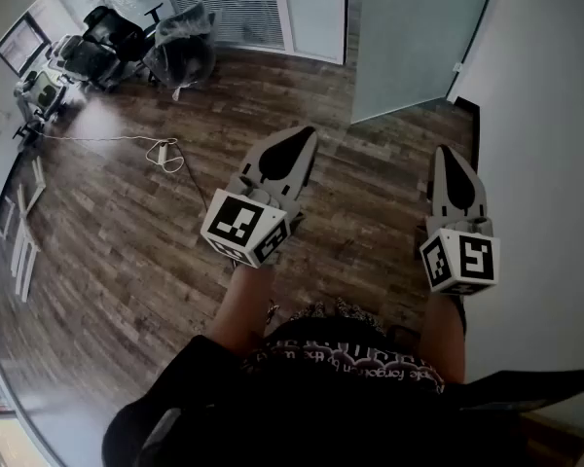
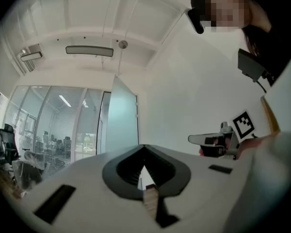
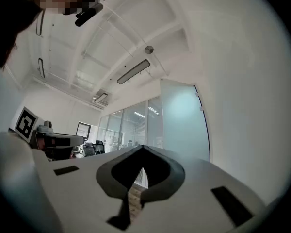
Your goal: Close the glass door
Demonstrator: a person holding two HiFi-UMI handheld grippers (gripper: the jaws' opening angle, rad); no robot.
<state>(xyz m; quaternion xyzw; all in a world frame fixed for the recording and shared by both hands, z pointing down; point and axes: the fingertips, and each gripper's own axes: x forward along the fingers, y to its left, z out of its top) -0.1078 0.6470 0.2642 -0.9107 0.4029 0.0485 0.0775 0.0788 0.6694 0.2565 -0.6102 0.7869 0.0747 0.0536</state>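
While my left tongs (image 1: 305, 134) and right tongs (image 1: 447, 151) sit shut and empty, the glass door (image 1: 419, 37) is open.
Wood-plank floor (image 1: 127, 232), white wall (image 1: 550, 115); shirt print (image 1: 350, 363) is unreadable.

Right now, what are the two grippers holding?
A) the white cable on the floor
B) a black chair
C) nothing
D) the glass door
C: the left gripper and the right gripper both have their jaws together with nothing between them, and the glass door stands ahead of them, untouched.
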